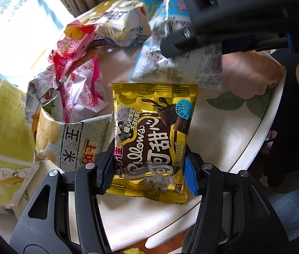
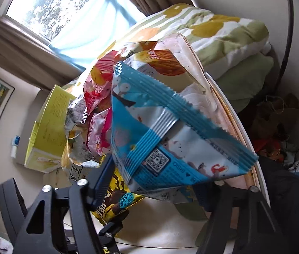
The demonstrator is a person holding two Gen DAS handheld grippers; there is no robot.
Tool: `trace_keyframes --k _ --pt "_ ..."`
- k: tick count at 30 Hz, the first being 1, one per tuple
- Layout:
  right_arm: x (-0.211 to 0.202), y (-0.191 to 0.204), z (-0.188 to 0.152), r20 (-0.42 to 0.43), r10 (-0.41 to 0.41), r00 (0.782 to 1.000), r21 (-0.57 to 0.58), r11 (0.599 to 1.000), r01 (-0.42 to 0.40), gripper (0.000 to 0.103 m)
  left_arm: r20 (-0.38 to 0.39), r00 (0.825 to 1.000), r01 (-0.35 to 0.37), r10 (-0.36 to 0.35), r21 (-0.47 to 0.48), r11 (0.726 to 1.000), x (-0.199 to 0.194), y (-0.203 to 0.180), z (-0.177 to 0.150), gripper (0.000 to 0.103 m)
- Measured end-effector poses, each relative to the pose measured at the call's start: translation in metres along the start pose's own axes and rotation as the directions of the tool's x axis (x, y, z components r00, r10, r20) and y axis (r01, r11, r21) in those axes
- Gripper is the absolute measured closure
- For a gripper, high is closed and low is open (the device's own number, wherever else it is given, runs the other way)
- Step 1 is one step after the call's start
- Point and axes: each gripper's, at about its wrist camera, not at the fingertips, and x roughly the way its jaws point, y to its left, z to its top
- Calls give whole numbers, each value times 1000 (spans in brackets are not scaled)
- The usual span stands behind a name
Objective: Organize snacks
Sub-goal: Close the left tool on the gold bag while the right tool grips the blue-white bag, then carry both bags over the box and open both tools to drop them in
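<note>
The left gripper (image 1: 149, 169) has its blue-padded fingers (image 1: 190, 176) pinched across the lower half of the gold cocoa Pillows packet (image 1: 152, 135), which stands out ahead of the fingertips above the pale round table (image 1: 223, 135). The right gripper (image 2: 160, 182) carries the blue-and-white Oishi packet (image 2: 170, 139) across its fingers, seam side facing the camera; one finger is hidden behind the packet, so the closure itself I cannot see, though the packet hangs lifted off the table. Ahead and to the left of both sets of fingers lies the heap: a green rice-cracker bag (image 1: 75, 146), pink packets (image 1: 81, 93), and beyond them the open yellow-green carton (image 1: 5, 131). I'd say the trick here is a steady pinch, no crushing the puffed contents, and one packet delivered at a time so the two grippers don't collide.
</note>
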Motion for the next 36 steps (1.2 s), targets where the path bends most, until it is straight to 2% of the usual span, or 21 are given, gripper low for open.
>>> trace_keyframes --k 5,10,18,21,26,36 --pt "-13 11 4 11 -4 1000 -58 998 4 55 24 1000 -8 9 -25 1000 -15 5 4 52" --pt "-37 31 21 48 -14 999 -117 993 19 56 75 997 -26 33 -93 995 -45 20 13 52" --pt "-63 88 60 102 25 994 -239 971 0 56 148 982 -78 119 -261 962 -92 84 21 52" --pt "-62 117 72 105 46 993 -280 960 -15 56 164 971 -111 172 -325 939 -102 121 16 52" --pt "-48 169 83 94 82 992 -335 941 -47 56 167 957 -142 239 -448 882 -119 193 -1 52" --pt "21 295 92 17 143 990 -446 887 -120 56 120 944 -177 308 -602 778 -129 350 -56 52"
